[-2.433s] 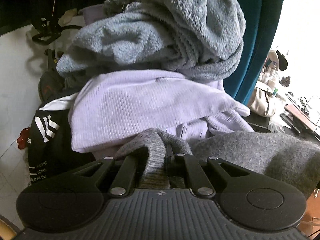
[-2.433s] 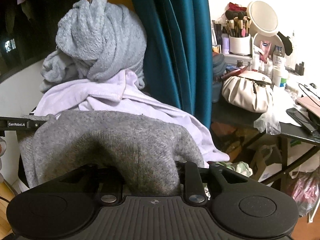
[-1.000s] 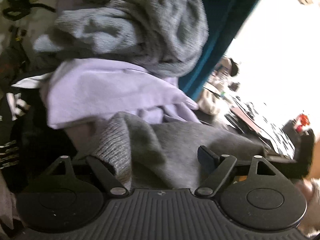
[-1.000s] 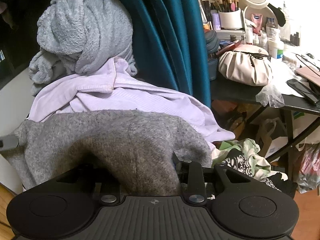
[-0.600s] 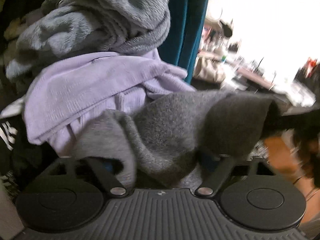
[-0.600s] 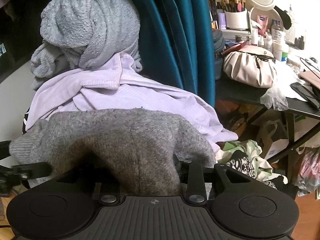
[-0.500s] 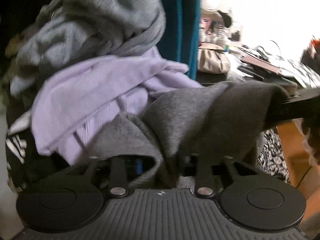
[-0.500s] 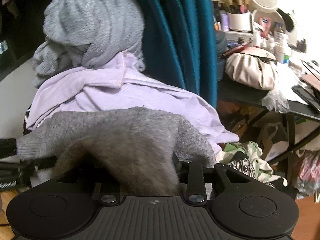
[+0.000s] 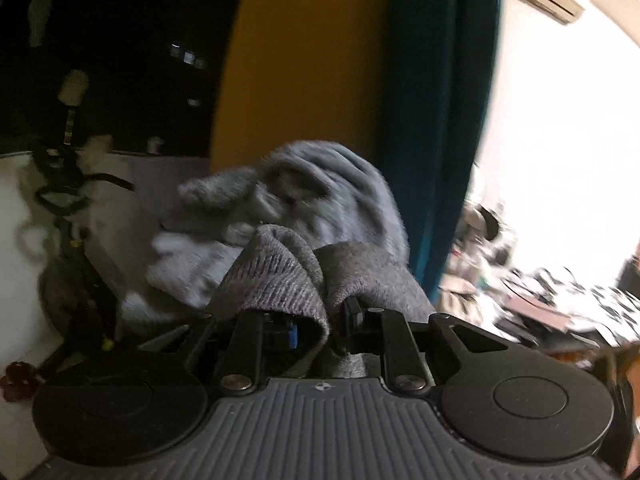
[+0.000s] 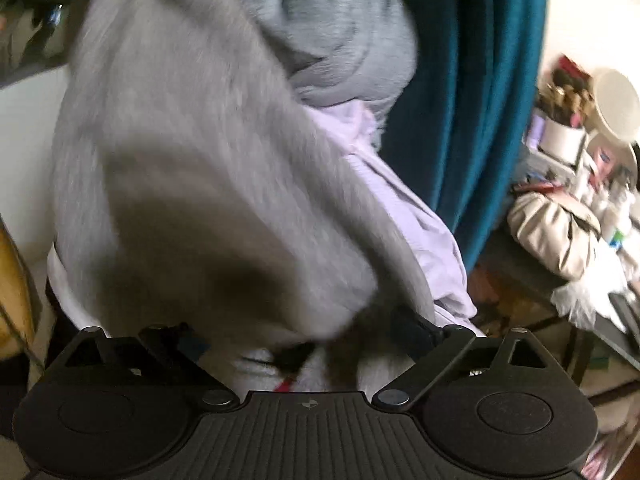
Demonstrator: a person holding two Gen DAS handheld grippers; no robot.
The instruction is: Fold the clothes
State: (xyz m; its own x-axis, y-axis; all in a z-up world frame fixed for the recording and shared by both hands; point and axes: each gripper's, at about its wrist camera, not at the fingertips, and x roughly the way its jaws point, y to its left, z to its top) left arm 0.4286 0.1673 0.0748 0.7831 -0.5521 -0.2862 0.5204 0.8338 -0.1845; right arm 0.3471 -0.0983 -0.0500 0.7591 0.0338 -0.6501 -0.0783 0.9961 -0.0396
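My left gripper [image 9: 320, 328] pinches the grey sweater [image 9: 280, 276]. My right gripper [image 10: 296, 344] is spread wide, the sweater draped over it, blurred, not clamped.

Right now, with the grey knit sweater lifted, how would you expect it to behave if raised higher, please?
Probably floppy: the grey knit sweater hangs in loose folds. Its thick knit looks grippy, bunched in the left gripper. The right gripper looks open, so it may swing.

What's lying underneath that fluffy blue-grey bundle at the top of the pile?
A lilac garment lies directly beneath the fluffy blue-grey bundle. The lifted grey sweater covers whatever sits lower.
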